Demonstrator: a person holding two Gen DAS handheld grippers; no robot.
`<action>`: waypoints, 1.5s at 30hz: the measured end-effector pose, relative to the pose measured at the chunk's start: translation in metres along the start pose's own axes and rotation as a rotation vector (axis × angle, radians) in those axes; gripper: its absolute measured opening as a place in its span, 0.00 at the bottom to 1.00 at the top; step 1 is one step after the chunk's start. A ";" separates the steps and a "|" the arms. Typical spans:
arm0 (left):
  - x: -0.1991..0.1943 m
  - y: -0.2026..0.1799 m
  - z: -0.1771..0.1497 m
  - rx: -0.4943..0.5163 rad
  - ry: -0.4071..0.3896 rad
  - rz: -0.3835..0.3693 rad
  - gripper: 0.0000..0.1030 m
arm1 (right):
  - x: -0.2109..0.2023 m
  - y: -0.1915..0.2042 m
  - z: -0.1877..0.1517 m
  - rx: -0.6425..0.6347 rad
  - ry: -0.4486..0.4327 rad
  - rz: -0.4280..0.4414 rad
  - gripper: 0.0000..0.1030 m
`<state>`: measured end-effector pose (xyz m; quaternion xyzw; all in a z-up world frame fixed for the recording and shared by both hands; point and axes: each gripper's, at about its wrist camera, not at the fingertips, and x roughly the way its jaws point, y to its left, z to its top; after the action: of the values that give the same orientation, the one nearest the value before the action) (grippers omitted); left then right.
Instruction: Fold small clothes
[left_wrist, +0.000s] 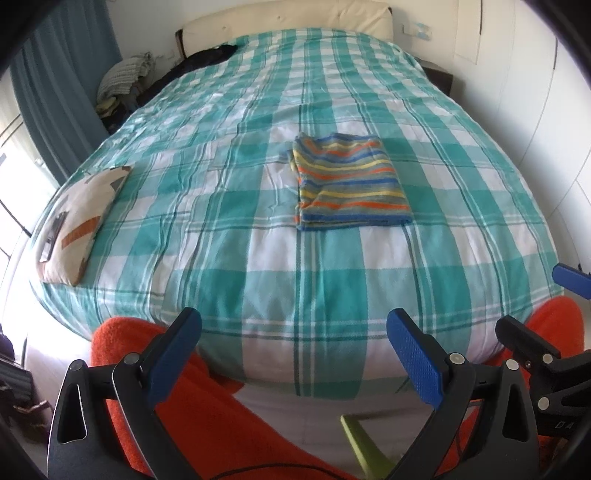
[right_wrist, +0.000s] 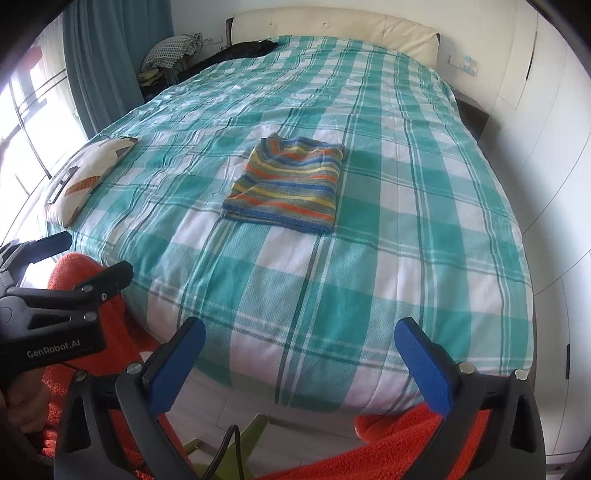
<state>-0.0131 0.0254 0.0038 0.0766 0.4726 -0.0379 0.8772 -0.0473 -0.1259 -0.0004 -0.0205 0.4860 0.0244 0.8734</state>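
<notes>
Stripes of orange, blue and yellow are showing on the folded garment (left_wrist: 351, 181), which is lying flat on the checked bedspread (left_wrist: 258, 258) near the middle of the bed, at about 12 o'clock from your left gripper (left_wrist: 293, 343) and 11 o'clock from your right gripper (right_wrist: 299, 354). You are holding both grippers wide apart at the foot of the bed, gripping nothing and well short of the garment. A patterned cushion (left_wrist: 81, 221) is resting at 10 o'clock by the bed's edge.
</notes>
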 end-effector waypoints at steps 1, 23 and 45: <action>-0.002 0.000 -0.001 0.002 0.000 0.001 0.98 | -0.002 0.000 -0.001 0.002 0.002 0.001 0.98; -0.013 0.005 0.006 -0.015 -0.014 -0.024 0.98 | -0.017 0.004 0.009 0.025 -0.030 -0.030 0.98; -0.016 0.003 0.016 -0.016 -0.041 -0.009 0.98 | -0.014 -0.003 0.014 0.043 -0.032 -0.031 0.98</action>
<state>-0.0082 0.0259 0.0259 0.0666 0.4553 -0.0396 0.8869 -0.0424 -0.1280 0.0190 -0.0090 0.4719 0.0006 0.8816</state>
